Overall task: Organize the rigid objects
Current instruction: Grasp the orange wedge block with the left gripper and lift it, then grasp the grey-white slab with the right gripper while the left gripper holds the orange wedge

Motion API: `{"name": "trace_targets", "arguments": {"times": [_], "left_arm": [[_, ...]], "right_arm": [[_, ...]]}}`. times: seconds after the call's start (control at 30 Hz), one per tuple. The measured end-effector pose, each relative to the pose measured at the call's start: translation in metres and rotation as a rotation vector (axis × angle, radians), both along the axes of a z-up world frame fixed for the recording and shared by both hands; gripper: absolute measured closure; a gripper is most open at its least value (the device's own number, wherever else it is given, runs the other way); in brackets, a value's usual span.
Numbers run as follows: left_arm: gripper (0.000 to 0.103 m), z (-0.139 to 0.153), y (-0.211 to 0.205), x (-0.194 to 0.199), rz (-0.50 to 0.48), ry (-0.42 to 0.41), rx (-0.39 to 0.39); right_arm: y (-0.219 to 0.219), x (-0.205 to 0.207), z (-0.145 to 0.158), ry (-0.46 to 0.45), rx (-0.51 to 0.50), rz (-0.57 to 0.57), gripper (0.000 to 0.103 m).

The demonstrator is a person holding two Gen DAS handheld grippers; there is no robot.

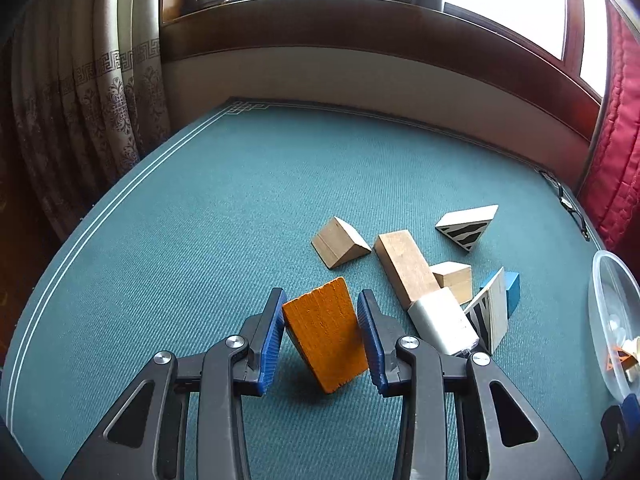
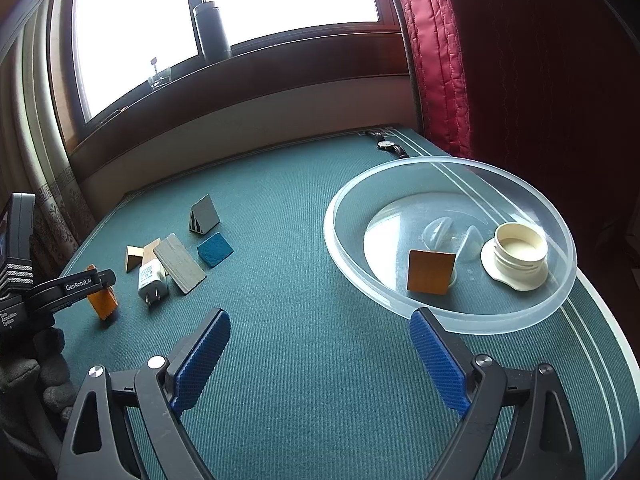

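My left gripper (image 1: 321,295) is shut on an orange wooden block (image 1: 324,332), both blue pads pressing its sides; the block hangs tilted with a shadow under it. The right wrist view shows the same block (image 2: 102,300) at far left. Just right of it lies a pile: a plain wedge (image 1: 340,242), a long wooden block (image 1: 404,268), a white charger plug (image 1: 442,324), two zebra-striped wedges (image 1: 468,226) and a blue block (image 1: 512,292). My right gripper (image 2: 320,314) stands open and empty over the mat, in front of a clear bowl (image 2: 332,216).
The bowl holds another orange block (image 2: 430,272), a white cap (image 2: 518,256) and clear pieces (image 2: 438,232). A wristwatch (image 2: 390,145) lies at the green mat's far corner. Red quilted fabric (image 2: 436,80) hangs right, patterned curtains (image 1: 100,120) left, a window sill behind.
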State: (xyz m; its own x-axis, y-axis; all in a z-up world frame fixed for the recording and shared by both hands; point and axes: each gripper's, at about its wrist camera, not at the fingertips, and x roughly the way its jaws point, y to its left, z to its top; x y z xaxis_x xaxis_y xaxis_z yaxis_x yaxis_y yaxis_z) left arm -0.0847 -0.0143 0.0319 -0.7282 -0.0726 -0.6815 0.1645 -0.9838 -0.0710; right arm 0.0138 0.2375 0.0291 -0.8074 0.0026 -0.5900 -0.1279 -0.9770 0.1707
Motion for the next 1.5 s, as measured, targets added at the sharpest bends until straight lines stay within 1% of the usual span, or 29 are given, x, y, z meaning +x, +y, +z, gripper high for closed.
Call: {"name": "trace_targets", "arguments": {"times": [0.1, 0.2, 0.37, 0.5, 0.53, 0.63, 0.67, 0.7, 0.8, 0.9, 0.97, 1.2, 1.27, 1.33, 1.5], "left_arm": [[0.065, 0.003, 0.000, 0.003, 0.001, 0.013, -0.004], [0.065, 0.008, -0.003, 0.006, 0.004, 0.024, 0.002], [0.065, 0.013, -0.006, 0.011, 0.013, 0.036, 0.010], [0.065, 0.015, -0.006, 0.013, 0.012, 0.042, 0.018], [0.065, 0.016, -0.007, 0.014, 0.016, 0.046, 0.020], [0.065, 0.020, -0.012, 0.015, 0.031, 0.055, 0.032], [0.065, 0.020, -0.014, 0.015, 0.035, 0.056, 0.036], [0.065, 0.020, -0.015, 0.015, 0.039, 0.056, 0.037], [0.065, 0.019, -0.018, 0.014, 0.048, 0.052, 0.039], [0.065, 0.019, -0.018, 0.013, 0.046, 0.048, 0.044], [0.065, 0.018, -0.018, 0.013, 0.045, 0.047, 0.047], [0.065, 0.016, -0.021, 0.012, 0.054, 0.039, 0.053], [0.065, 0.016, -0.021, 0.011, 0.055, 0.039, 0.056], [0.065, 0.016, -0.022, 0.011, 0.056, 0.039, 0.057], [0.065, 0.016, -0.023, 0.011, 0.058, 0.040, 0.065]], "right_arm": [[-0.001, -0.002, -0.001, -0.010, 0.005, 0.012, 0.009], [-0.008, -0.006, -0.001, -0.042, 0.033, 0.050, 0.009], [-0.035, -0.013, 0.009, -0.067, 0.096, 0.190, 0.010], [-0.053, -0.033, 0.017, -0.088, 0.107, 0.262, 0.024], [-0.056, -0.040, 0.016, -0.095, 0.109, 0.270, 0.026], [-0.065, -0.064, 0.007, -0.139, 0.092, 0.302, 0.027], [-0.067, -0.072, 0.003, -0.159, 0.075, 0.318, 0.029], [-0.070, -0.079, 0.000, -0.179, 0.062, 0.330, 0.034], [-0.078, -0.095, -0.009, -0.207, 0.055, 0.343, 0.035], [-0.085, -0.108, -0.016, -0.229, 0.054, 0.351, 0.039], [-0.090, -0.113, -0.015, -0.218, 0.064, 0.355, 0.039], [-0.102, -0.124, -0.017, -0.207, 0.046, 0.373, 0.040], [-0.104, -0.125, -0.017, -0.201, 0.049, 0.379, 0.044], [-0.106, -0.125, -0.017, -0.198, 0.055, 0.387, 0.055], [-0.105, -0.118, -0.018, -0.193, 0.070, 0.391, 0.066]]}}
